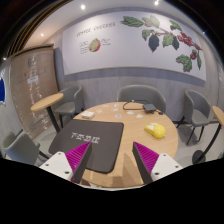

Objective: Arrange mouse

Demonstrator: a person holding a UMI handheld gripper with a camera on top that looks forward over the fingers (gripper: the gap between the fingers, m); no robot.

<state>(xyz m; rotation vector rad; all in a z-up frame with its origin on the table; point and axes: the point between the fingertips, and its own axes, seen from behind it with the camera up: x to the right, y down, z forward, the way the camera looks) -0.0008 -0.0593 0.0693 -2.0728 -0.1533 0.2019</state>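
Note:
A yellow mouse (155, 129) lies on the round wooden table (128, 148), at the far right, beyond my right finger. A dark mouse mat with white lettering (91, 135) lies on the table's left half, just ahead of my left finger. My gripper (111, 162) hovers above the table's near edge, open and empty, with the magenta pads (76, 156) spread wide. The mouse is apart from the mat.
A dark flat object (150, 107) lies at the table's far side. Grey chairs (140, 94) stand round the table, and a second small table (47, 101) stands to the left. A wall with a plant mural (150, 35) is behind.

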